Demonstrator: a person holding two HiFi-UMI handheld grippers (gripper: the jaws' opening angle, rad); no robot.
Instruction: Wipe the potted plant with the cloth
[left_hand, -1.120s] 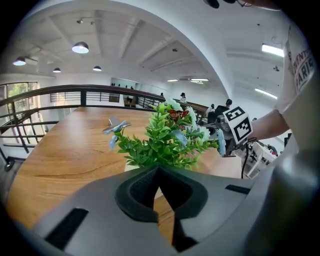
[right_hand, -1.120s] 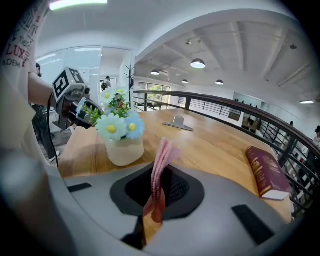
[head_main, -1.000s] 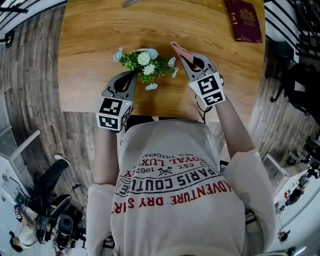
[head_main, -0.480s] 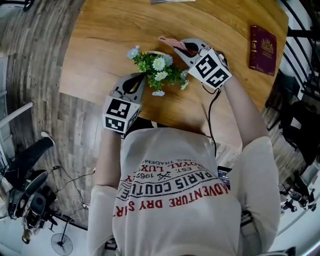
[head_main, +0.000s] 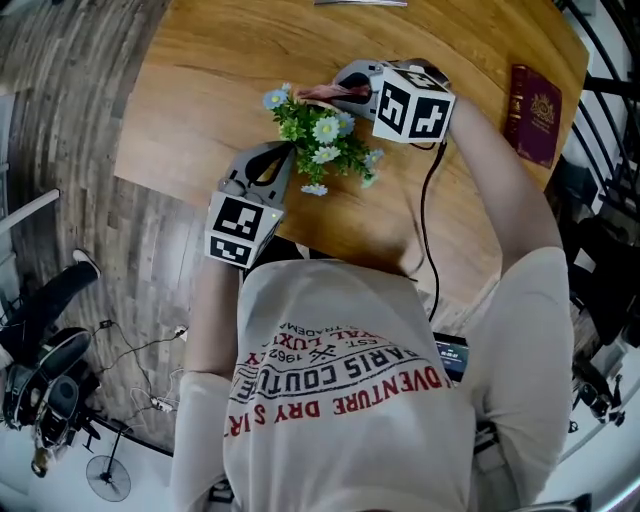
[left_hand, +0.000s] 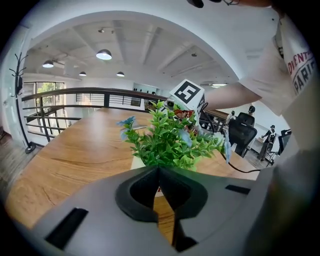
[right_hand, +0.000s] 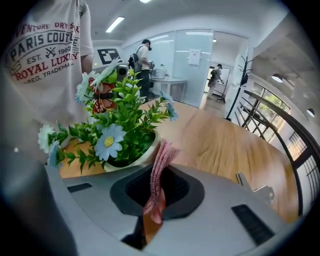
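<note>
The right hand-held gripper (head_main: 347, 90), clenched on the pink knitted cloth (head_main: 318, 92), has swung round to the upper side of the green white-potted plant (head_main: 322, 148) on the wooden desk (head_main: 210, 80), so wiping seems to be starting. The left hand-held gripper (head_main: 284, 158) stays clamped shut just beside it.

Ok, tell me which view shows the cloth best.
The right gripper view: the cloth sits centre frame, pinched in the right gripper, its end beside the pot. The head view gives only a small pink strip by the flowers; the left gripper view doesn't clearly show it behind the plant.
</note>
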